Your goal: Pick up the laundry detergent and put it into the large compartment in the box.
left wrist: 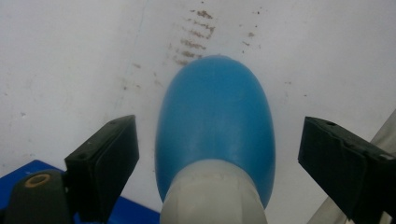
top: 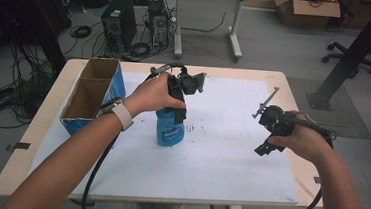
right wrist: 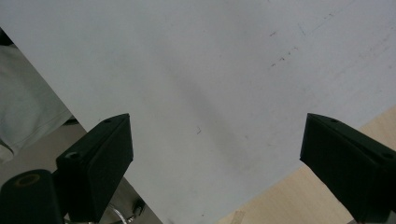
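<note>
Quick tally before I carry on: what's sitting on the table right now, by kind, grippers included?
Blue bottle: 1
Cardboard box, open, blue outside: 1
White sheet covering the tabletop: 1
Grippers: 2, the left gripper with its jaws either side of the bottle, the right gripper open over bare sheet
Total: 5
</note>
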{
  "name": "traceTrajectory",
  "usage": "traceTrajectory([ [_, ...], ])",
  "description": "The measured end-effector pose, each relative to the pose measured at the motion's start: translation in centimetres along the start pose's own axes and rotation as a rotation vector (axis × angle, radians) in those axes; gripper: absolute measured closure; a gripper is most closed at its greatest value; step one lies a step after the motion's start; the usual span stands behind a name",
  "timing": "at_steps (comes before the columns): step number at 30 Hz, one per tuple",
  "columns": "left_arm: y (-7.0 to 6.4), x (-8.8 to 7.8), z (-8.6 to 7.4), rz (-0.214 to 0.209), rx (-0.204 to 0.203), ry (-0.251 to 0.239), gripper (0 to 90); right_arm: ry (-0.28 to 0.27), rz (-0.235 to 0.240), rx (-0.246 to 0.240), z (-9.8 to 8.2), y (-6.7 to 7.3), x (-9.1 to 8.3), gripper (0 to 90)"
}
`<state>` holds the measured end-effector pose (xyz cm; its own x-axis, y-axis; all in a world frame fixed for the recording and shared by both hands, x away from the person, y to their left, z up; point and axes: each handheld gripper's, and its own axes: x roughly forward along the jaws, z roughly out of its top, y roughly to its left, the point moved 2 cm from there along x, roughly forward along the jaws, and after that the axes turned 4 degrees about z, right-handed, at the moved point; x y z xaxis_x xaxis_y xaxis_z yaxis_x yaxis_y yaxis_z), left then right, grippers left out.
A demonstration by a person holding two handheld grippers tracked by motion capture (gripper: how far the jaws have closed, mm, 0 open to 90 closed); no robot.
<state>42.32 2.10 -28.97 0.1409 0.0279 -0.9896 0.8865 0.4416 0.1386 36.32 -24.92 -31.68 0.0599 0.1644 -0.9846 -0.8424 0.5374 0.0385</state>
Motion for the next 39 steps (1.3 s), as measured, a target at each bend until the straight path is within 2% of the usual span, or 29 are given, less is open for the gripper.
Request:
traceTrajectory([
  [26, 0.18, 0.14, -0.34, -0.003, 0.005, 0.015, 28.4, -0.002, 0.0, 0.002, 0.0, 0.01, -0.16, 9.4],
  [39, 0.13, 0.25, -0.25, 0.009, -0.003, 0.007, 34.5, -0.003, 0.002, 0.003, -0.14, 0.01, 0.0, 9.4],
])
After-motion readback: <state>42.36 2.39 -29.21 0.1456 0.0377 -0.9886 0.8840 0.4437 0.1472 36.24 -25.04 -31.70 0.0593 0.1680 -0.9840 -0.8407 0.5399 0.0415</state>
